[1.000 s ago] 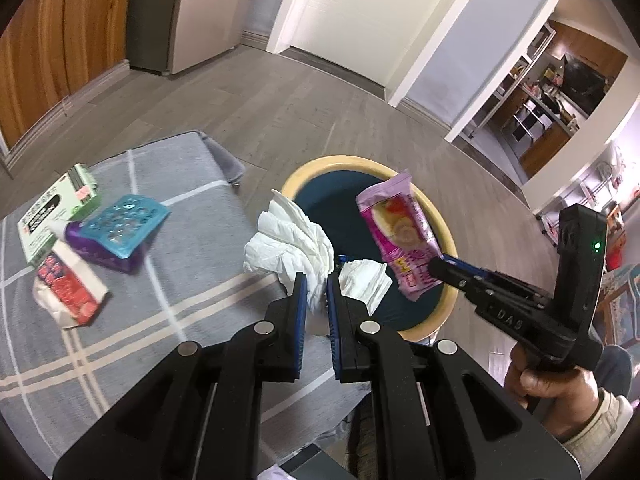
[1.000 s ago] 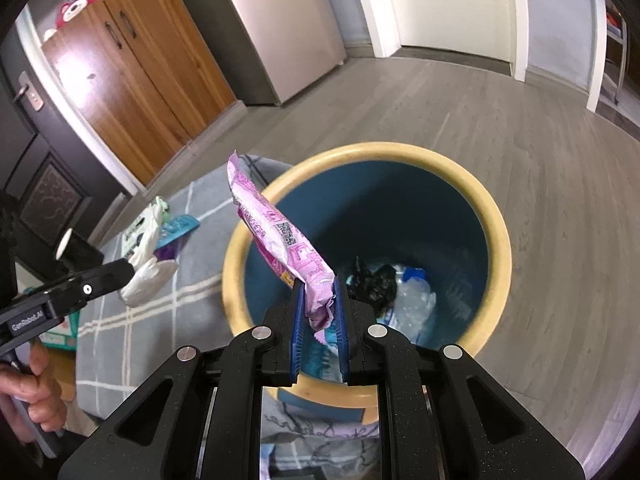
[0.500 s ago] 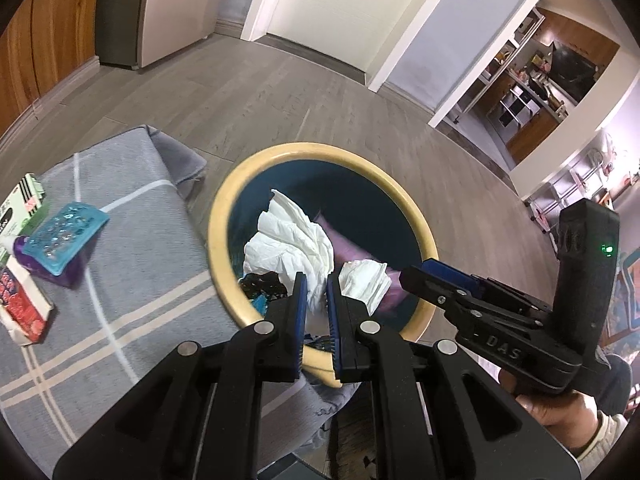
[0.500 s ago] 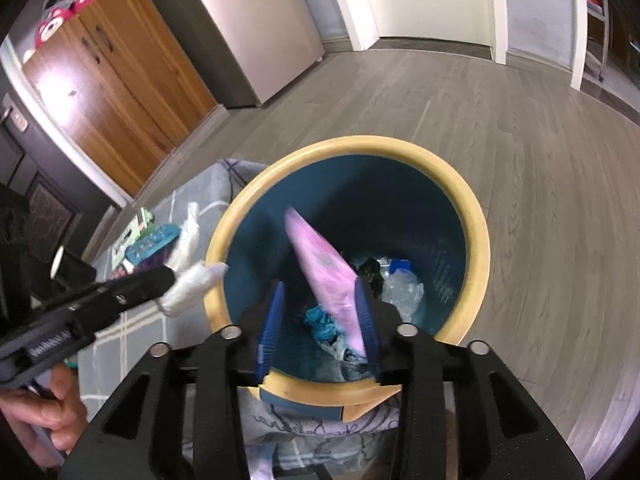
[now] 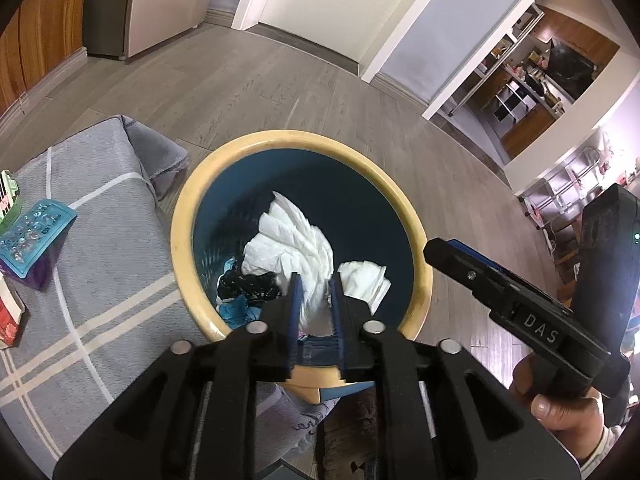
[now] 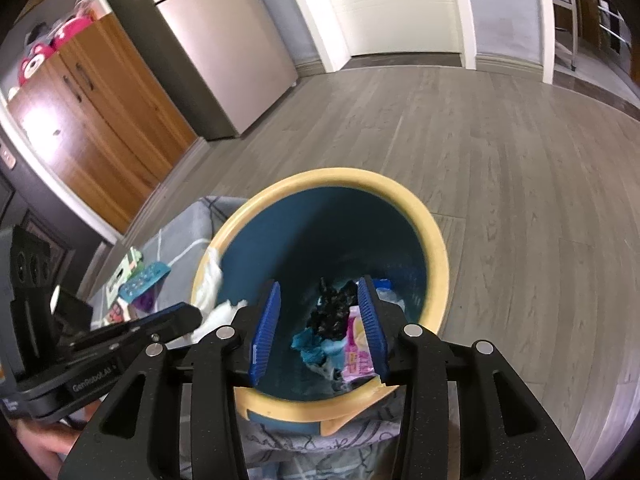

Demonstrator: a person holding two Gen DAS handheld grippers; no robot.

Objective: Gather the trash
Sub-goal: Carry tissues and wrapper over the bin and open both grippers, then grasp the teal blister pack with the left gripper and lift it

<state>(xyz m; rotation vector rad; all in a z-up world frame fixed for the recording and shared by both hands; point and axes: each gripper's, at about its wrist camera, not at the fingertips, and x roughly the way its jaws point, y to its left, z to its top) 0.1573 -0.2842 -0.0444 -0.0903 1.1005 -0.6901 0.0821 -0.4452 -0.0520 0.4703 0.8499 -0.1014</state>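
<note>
A blue bin with a yellow rim (image 5: 180, 216) stands below both grippers. Over its mouth, my left gripper (image 5: 315, 280) has a crumpled white tissue (image 5: 292, 236) between its pads; the jaws are opening, and the tissue still touches both. My right gripper (image 6: 319, 284) hangs over the bin (image 6: 436, 240) with its jaws opening and nothing between them. A pink snack wrapper (image 6: 356, 354) lies inside on black and blue scraps. In the right wrist view the left gripper (image 6: 188, 314) and its tissue (image 6: 218, 280) show at the bin's left rim. The right gripper (image 5: 452, 254) shows at the right of the left wrist view.
Left of the bin, a grey striped cloth (image 5: 100, 280) carries a teal blister pack (image 5: 36, 236), a red and white packet (image 5: 8, 316) and a green and white box (image 5: 8, 196). Grey plank floor (image 6: 500, 140) surrounds the bin, with a fridge and wooden cabinets behind.
The right gripper's jaws opened and the pink wrapper fell into the bin. The left gripper carried the tissue from beside the bin to over its mouth, and its jaws have begun to part.
</note>
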